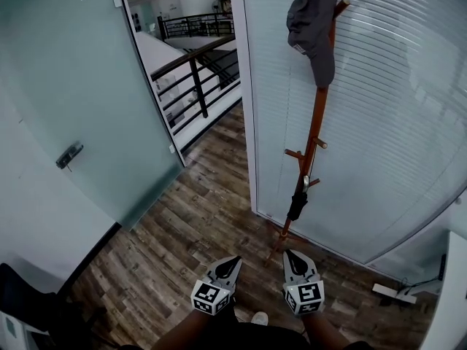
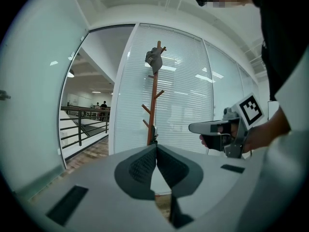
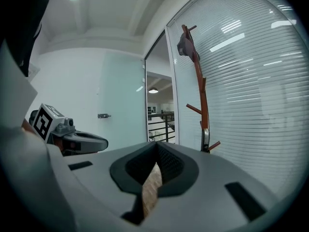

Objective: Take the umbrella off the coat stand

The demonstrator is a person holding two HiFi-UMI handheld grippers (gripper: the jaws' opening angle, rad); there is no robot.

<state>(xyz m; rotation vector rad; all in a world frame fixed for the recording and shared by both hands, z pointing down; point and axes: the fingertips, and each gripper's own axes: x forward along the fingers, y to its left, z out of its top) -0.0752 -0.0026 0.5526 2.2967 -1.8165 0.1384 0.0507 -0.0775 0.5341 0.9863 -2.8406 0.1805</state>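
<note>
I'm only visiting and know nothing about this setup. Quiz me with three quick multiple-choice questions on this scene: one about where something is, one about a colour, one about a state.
1. Where is the umbrella?
A. hanging low on the coat stand
B. at the stand's top
C. lying on the floor

2. What colour is the cap?
A. red
B. dark grey
C. yellow

3. How are the left gripper and right gripper?
A. both wide open
B. one holding the umbrella
C. both shut, empty

Answers:
1 A: it dangles by a lower peg.
2 B: grey fabric hangs at the top.
3 C: each gripper view shows the jaws together with nothing between them.
</note>
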